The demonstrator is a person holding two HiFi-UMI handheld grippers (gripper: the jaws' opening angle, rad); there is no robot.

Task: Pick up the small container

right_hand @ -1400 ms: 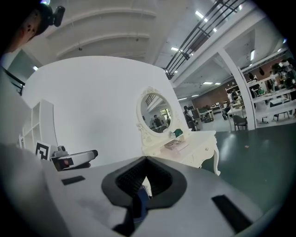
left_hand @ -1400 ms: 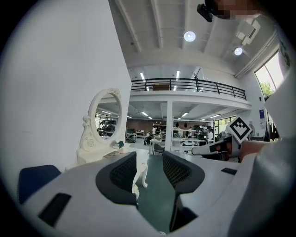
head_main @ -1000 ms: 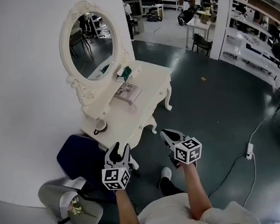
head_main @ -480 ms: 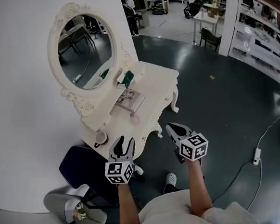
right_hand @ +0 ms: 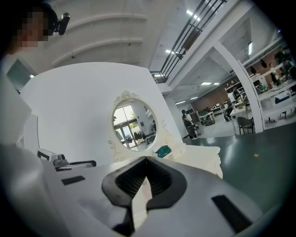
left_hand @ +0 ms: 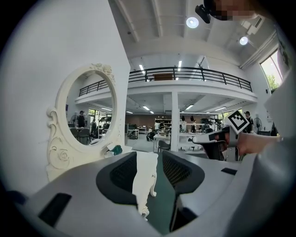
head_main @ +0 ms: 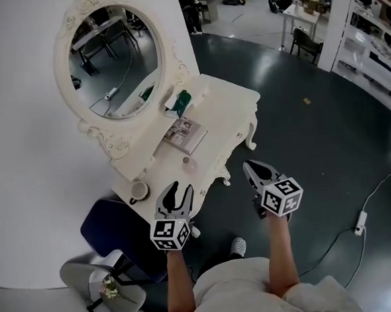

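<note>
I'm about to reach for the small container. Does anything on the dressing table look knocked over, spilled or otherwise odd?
Nothing stands out. On the white ornate dressing table, the small pale container, the white cup, the flat booklet and the green object each sit apart, with no spill visible.

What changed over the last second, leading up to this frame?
The person has walked closer to the dressing table. The left gripper and right gripper have both advanced toward its front edge, left open, right shut, neither holding anything. The small container, cup and book lie unmoved on the tabletop.
</note>
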